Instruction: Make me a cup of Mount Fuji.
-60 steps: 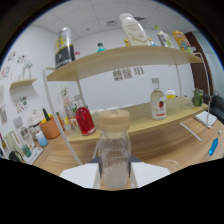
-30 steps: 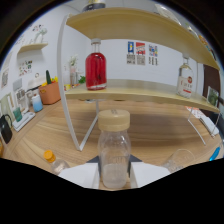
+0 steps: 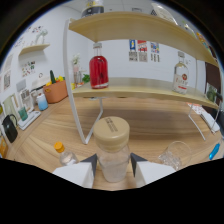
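Item: clear bottle (image 3: 112,155) with tan cap, upright, at 6 o'clock, seated between the fingers of the gripper (image 3: 113,167). Both fingers appear to press its sides, so the tongs are closed upon it, though the contact is partly hidden.

Small bottle with orange cap (image 3: 64,154): lying on the wooden table (image 3: 150,127) at 8 o'clock, just beside the left finger.

Clear glass (image 3: 175,154): at 4 o'clock, near the right finger.

Two-tier shelf (image 3: 145,89): beyond the fingers. Red bottle (image 3: 98,70) at 11 o'clock; clear labelled bottle (image 3: 181,76) at 2 o'clock.

Orange pot (image 3: 55,91): 10 o'clock.
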Available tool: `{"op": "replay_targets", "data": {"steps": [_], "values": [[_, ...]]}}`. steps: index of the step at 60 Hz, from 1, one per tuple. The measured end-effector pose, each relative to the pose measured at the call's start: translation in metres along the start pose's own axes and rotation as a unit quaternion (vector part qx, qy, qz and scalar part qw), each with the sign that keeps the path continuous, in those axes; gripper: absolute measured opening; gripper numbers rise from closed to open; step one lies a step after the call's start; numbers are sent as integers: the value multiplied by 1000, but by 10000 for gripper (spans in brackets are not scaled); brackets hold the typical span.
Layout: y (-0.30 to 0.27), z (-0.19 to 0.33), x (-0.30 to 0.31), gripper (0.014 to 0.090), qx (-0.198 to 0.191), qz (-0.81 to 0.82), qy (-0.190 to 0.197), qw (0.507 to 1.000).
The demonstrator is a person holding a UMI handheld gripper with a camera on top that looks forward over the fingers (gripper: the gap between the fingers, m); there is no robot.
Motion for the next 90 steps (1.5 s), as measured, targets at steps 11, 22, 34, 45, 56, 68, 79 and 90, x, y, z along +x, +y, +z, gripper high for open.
{"op": "replay_targets", "data": {"steps": [11, 22, 34, 45, 56, 68, 79, 90], "values": [[-25, -40, 3, 860, -3, -2, -33, 999], [-55, -92, 41, 859, 3, 0, -7, 1000], [-96, -144, 81, 857, -18, 25, 25, 999], [-198, -181, 101, 860, 34, 36, 51, 997], [-315, -187, 111, 859, 152, 26, 59, 986], [-369, -131, 129, 849, 204, -1, 83, 976], [-360, -85, 145, 645, 180, -4, 91, 979], [-359, -80, 147, 505, 186, 9, 87, 979]]}}
